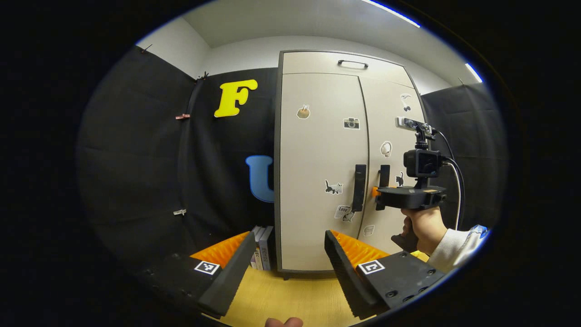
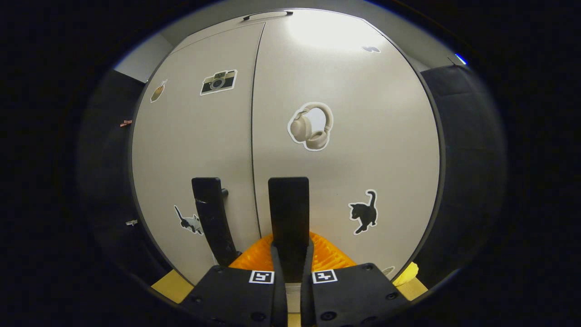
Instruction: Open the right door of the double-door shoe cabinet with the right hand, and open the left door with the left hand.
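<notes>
Gripping the right door's handle (image 2: 288,213), the right gripper (image 2: 290,254) looks clamped on; pull straight out. Left gripper (image 1: 281,268) hangs wide open, empty, short of the cabinet (image 1: 317,150).

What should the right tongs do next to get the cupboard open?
Probably pull gently straight back. The right tongs look closed around the right door's handle, and the right door sits flush with the left door, so neither is open yet. The left tongs wait open, farther back.
</notes>
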Motion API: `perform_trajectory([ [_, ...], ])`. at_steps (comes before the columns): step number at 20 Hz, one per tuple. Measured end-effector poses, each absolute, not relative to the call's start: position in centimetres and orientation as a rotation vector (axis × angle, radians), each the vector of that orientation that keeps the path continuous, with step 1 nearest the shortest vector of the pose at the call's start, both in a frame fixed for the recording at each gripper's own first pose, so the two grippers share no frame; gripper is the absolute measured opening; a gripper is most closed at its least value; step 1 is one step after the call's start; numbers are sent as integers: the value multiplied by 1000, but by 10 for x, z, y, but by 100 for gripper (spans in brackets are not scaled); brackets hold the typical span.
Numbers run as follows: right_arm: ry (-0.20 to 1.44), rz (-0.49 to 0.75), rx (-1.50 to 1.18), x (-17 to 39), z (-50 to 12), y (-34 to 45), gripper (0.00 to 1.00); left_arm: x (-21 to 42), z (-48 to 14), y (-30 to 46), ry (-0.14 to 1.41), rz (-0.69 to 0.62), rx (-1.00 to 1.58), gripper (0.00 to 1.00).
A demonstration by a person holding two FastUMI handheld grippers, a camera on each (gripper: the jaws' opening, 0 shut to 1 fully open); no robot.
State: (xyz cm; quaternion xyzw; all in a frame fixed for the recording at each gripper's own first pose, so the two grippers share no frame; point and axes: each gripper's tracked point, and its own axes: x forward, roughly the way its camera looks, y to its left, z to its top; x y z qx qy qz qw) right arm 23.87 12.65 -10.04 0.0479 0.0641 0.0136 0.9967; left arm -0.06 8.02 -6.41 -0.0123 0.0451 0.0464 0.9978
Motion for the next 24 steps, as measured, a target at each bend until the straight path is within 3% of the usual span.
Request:
perform_trajectory([
  [9,113,79,131,212,-93,111,15,-28,-56,83,84,136,-22,95],
  [11,119,108,149,207,-91,111,11,-33,-53,78,79,135,-15,95],
  [24,92,116,147,177,-84,82,11,-58,-44,55,73,143,5,95],
])
